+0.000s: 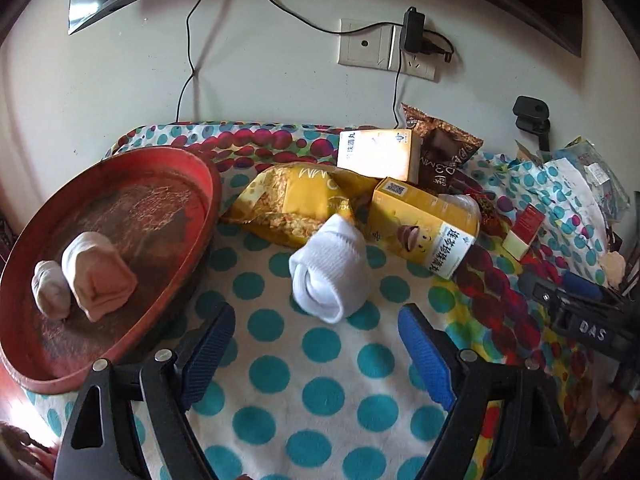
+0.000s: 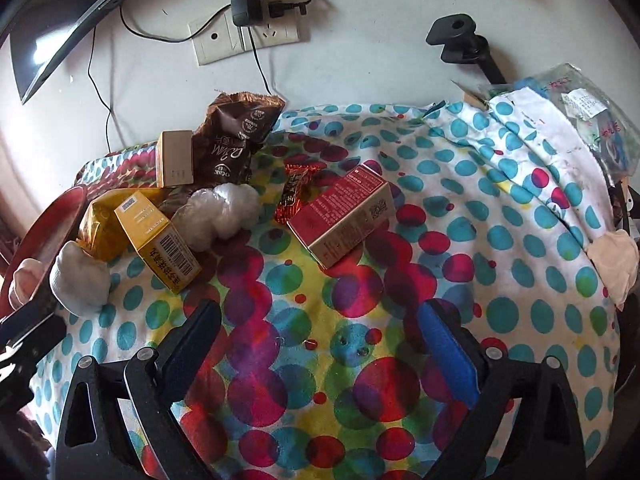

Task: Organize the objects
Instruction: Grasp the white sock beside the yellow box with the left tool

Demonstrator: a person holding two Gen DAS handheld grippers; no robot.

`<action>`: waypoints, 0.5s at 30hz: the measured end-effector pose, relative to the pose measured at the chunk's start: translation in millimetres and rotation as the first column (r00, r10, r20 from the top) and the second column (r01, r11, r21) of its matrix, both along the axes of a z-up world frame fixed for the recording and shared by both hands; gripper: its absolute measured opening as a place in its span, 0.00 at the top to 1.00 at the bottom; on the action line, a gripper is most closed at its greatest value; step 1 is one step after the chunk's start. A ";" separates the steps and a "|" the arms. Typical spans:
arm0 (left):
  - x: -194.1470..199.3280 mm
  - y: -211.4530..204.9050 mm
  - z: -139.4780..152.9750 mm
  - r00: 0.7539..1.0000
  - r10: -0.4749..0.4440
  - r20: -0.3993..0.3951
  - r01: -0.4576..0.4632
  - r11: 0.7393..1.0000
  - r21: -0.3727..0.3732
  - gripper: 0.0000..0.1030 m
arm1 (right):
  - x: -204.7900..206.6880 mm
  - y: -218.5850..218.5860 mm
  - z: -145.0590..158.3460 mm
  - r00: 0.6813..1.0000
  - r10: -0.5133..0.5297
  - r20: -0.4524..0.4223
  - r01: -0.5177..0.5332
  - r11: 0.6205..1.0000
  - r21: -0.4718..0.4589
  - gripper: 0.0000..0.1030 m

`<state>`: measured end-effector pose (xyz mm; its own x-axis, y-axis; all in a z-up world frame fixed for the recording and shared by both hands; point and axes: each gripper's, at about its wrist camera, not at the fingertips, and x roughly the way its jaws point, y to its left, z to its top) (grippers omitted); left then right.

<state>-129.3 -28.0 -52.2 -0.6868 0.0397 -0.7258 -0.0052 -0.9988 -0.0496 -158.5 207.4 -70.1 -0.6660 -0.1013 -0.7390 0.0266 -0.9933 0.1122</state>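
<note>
The job is to tidy things up, and it looks like the soft rolled socks go into the red tray (image 1: 120, 288). Two pinkish sock rolls (image 1: 98, 272) already lie inside it.

The left gripper (image 1: 316, 340) has its two blue fingers wide apart, with nothing between them. It hangs over the spotted blanket (image 1: 320, 392), and the white sock roll (image 1: 328, 272) sits just ahead of it, to the right of the tray and touching the yellow snack bag (image 1: 288, 204). That roll is probably next. To do it well, the fingers should come down on both sides of the middle of the roll and squeeze gently, because it is soft and could squash or unroll. They should also stay off the yellow box (image 1: 424, 224) beside it.

The right gripper (image 2: 320, 348) is wide apart too and holds nothing. The red box (image 2: 344, 216) lies ahead of it, farther from the tray.

The left view shows the inside of the tray and the socks in it. The right view shows only a bit of the tray's edge. But the right view shows things the left one mostly hides: a crumpled white wad (image 2: 220, 212) behind the yellow box, a red candy wrapper (image 2: 294, 192), and another pale sock roll (image 2: 616, 260) far from the tray, at the blanket's edge.
</note>
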 end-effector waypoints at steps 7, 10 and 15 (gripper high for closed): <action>-42.0 13.6 -16.3 0.997 0.046 0.062 -0.043 0.998 -0.055 0.17 | 5.8 -2.3 2.8 0.999 0.029 -0.037 -0.029 1.000 -0.006 0.03; -52.0 15.4 -24.4 0.993 0.066 0.103 -0.061 0.997 -0.048 0.17 | 2.4 1.5 0.4 1.000 0.025 -0.014 -0.026 0.999 -0.033 0.03; -53.9 14.3 -28.6 0.993 0.065 0.101 -0.062 0.998 -0.032 0.33 | -0.3 12.9 -4.3 1.000 0.006 0.011 -0.005 0.995 -0.103 0.03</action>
